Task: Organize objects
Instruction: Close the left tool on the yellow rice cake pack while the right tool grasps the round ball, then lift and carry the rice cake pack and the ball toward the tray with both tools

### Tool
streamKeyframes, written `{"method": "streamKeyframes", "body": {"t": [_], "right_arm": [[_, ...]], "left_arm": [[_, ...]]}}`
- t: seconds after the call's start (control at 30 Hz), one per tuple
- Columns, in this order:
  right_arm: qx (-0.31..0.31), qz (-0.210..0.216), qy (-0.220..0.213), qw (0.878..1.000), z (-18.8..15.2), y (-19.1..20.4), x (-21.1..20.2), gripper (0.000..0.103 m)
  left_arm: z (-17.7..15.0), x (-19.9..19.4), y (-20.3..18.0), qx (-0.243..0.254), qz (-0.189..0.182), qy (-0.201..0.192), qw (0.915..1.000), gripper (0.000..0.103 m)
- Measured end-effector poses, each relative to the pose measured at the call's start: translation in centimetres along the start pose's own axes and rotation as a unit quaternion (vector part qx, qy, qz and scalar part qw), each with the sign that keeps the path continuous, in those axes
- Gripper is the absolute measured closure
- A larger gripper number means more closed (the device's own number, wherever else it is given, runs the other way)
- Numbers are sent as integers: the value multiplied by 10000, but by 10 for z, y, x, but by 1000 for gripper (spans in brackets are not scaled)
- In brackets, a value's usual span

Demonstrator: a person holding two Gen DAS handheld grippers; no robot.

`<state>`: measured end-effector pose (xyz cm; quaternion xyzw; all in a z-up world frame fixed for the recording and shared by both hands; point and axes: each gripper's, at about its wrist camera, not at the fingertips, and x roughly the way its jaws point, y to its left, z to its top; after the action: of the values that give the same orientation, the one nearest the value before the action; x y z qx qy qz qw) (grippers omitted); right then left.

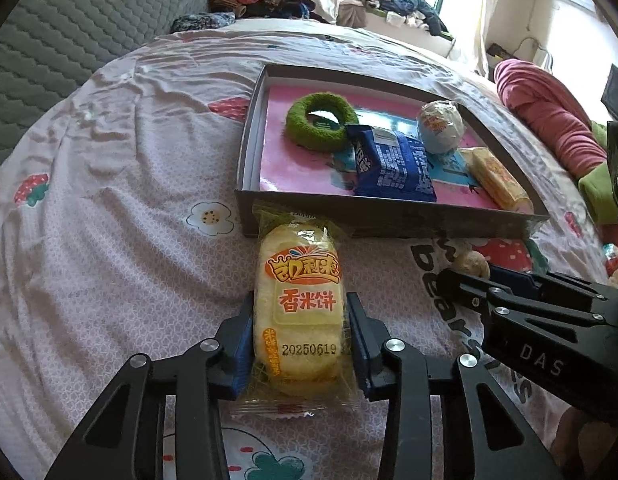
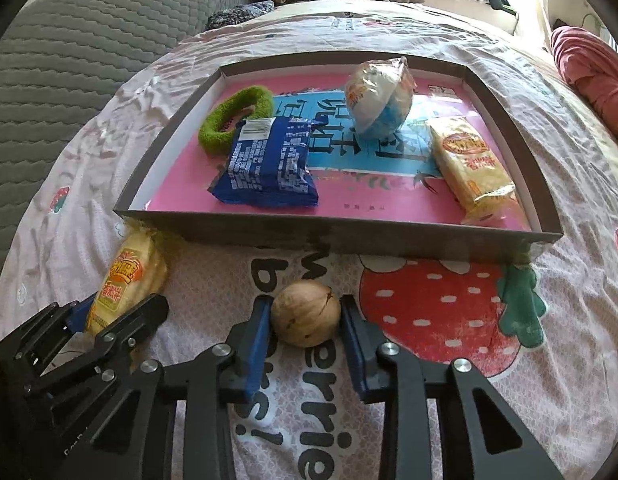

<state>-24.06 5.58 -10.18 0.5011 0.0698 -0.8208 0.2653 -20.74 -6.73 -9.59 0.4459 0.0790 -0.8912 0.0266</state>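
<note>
Your left tool [image 1: 300, 336] is clamped across the middle of a rice cracker packet [image 1: 299, 304], blue pads pressing both long sides of the wrapper. The packet lies flat on the bedsheet [image 1: 109, 220], its far end just touching the near wall of the shallow box tray [image 1: 389, 226]. Expect it to be very light, with a slick, crinkly film and brittle crackers inside (squeeze harder and you would likely crack them). The waist you have hold of is a sound place: the film there is backed by the crackers, whereas the loose crimped ends would slip.

Your right tool [image 2: 305, 322] is closed on a walnut [image 2: 306, 314], the pads touching its left and right flanks; it sits on the bedsheet just in front of the tray's near wall, right of the cracker packet. The shell is hard, round and light, so it can roll or pop out of flat pads. Keep the grip across its widest part.

Inside the tray already lie a green scrunchie [image 2: 237, 120], a blue snack pack [image 2: 267, 160], a round wrapped snack [image 2: 379, 98] and a second rice cracker packet [image 2: 473, 164] by the right wall. Bare pink floor shows along the tray's near-left side.
</note>
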Motion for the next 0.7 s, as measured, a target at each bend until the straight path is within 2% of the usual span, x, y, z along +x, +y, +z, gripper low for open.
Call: {"method": "streamKeyframes", "body": {"t": [0.33, 0.7], "right_arm": [[31, 45, -191, 9998, -7, -8, -16, 68], [20, 14, -202, 9998, -16, -10, -27, 68]], "left_arm": [[0, -1, 3, -59, -95, -40, 9999, 64], [-2, -9, -4, 34, -76, -49, 10000, 64]]}}
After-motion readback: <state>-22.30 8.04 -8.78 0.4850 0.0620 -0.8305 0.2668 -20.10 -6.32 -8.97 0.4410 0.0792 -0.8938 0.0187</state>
